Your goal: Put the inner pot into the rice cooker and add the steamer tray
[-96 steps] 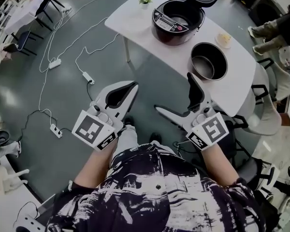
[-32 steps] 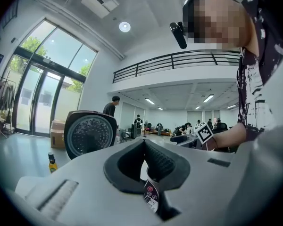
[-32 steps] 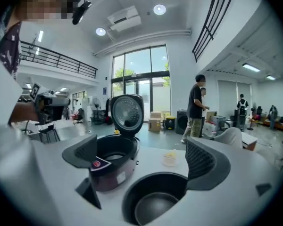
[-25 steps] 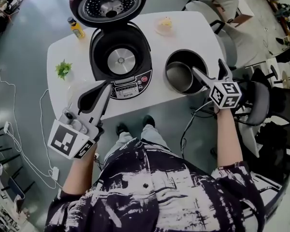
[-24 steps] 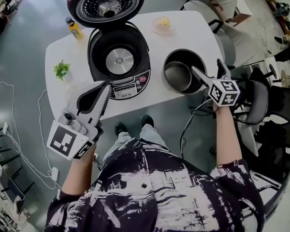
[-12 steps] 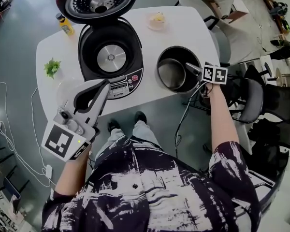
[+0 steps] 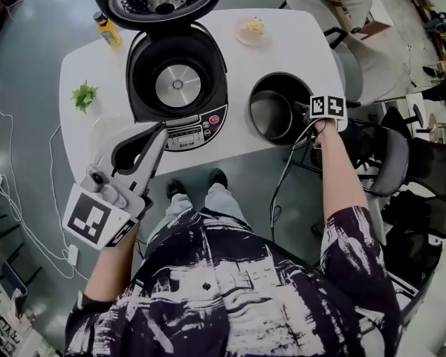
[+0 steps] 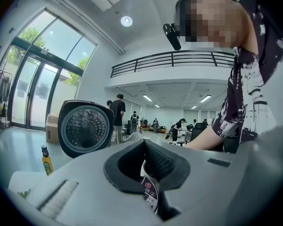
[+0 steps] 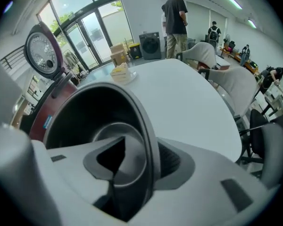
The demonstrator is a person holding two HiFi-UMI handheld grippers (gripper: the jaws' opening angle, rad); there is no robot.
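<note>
The inner pot (image 7: pixel 276 110) sits on the white table (image 7: pixel 290 47), just right of the open rice cooker (image 7: pixel 177 88) and not yet inside it. My right gripper (image 7: pixel 320 116) points steeply down over the pot's near rim, one jaw inside and one outside. The jaws have just been closing and look clamped on the wall, ready to lift. My left gripper (image 7: pixel 160 131) waits closed and empty, clear of the cooker. I cannot tell whether the paler round inside the pot is its floor or the steamer tray.
</note>
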